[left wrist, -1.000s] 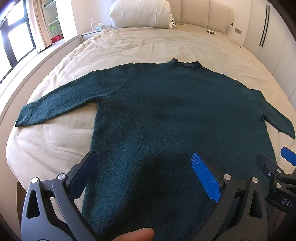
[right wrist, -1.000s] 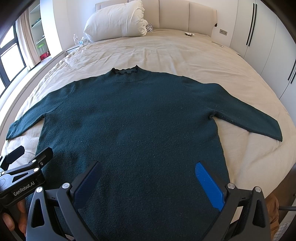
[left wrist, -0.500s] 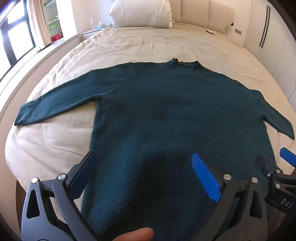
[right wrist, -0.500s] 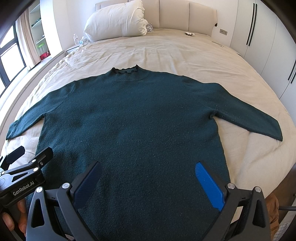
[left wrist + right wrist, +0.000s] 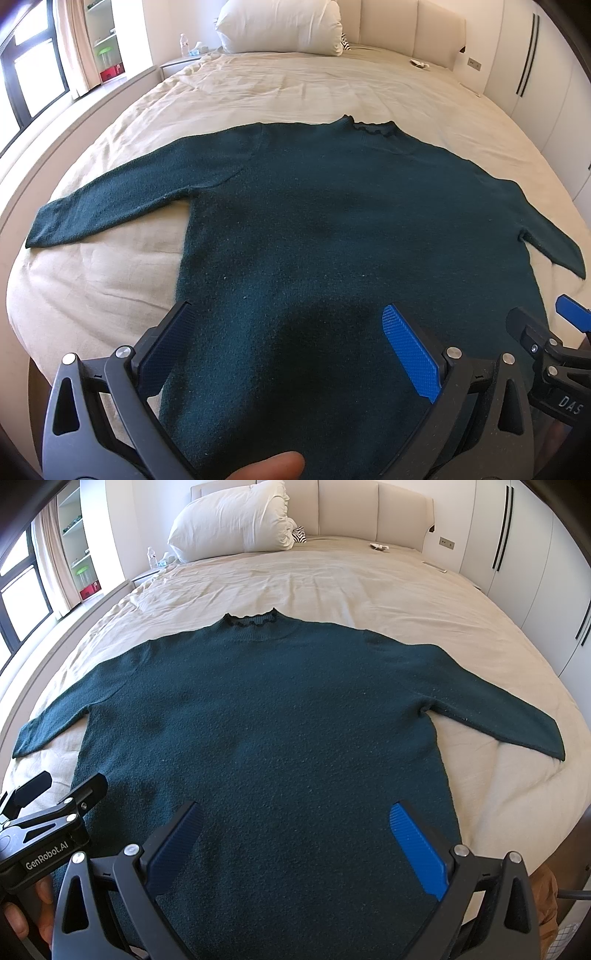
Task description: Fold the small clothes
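Observation:
A dark green sweater point(image 5: 332, 229) lies flat on the beige bed, collar away from me, both sleeves spread out to the sides; it also shows in the right wrist view point(image 5: 266, 720). My left gripper point(image 5: 288, 332) is open and empty, held above the sweater's lower left part near the hem. My right gripper point(image 5: 295, 827) is open and empty above the lower right part. Each gripper shows at the edge of the other's view. The hem is hidden below the frames.
The bed point(image 5: 369, 587) has a white pillow point(image 5: 232, 520) at the headboard. A windowsill and window run along the left point(image 5: 33, 92). White wardrobes point(image 5: 535, 554) stand on the right. The bed's near edge drops off at the lower right point(image 5: 517, 842).
Almost nothing: the left wrist view has shifted very slightly, and both grippers stay open above the sweater's lower part.

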A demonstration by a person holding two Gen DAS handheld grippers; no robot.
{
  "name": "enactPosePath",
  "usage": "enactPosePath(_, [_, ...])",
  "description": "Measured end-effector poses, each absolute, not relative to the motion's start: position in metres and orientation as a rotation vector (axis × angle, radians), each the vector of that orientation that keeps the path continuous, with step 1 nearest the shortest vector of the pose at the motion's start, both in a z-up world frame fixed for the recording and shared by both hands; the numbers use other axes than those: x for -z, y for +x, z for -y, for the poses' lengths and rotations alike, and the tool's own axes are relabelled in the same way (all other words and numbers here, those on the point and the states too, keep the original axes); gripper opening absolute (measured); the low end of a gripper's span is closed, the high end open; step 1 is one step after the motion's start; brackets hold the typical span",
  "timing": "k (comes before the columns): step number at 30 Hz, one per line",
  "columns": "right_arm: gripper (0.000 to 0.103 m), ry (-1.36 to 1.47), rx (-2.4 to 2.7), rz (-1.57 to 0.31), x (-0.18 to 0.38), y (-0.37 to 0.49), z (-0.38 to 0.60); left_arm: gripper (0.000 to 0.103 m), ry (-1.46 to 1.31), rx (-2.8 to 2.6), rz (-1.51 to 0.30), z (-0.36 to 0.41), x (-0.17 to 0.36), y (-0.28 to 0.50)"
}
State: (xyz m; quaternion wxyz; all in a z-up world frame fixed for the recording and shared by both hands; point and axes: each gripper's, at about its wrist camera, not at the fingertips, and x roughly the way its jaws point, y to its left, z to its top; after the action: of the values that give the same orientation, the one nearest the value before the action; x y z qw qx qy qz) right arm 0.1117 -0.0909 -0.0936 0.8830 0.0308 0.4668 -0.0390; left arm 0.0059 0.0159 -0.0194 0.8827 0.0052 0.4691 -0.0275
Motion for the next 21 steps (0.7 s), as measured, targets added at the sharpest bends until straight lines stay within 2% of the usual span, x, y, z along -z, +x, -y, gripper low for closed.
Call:
enactPosePath(17, [0.103, 0.059, 0.075, -0.974, 0.094, 0.112, 0.09, 0.103, -0.16, 0.133, -1.013, -0.037, 0.023, 0.014])
enactPosePath(21, [0.103, 0.056, 0.074, -0.97, 0.093, 0.113, 0.086, 0.103, -0.217, 0.161, -0.962, -0.044, 0.018, 0.014])
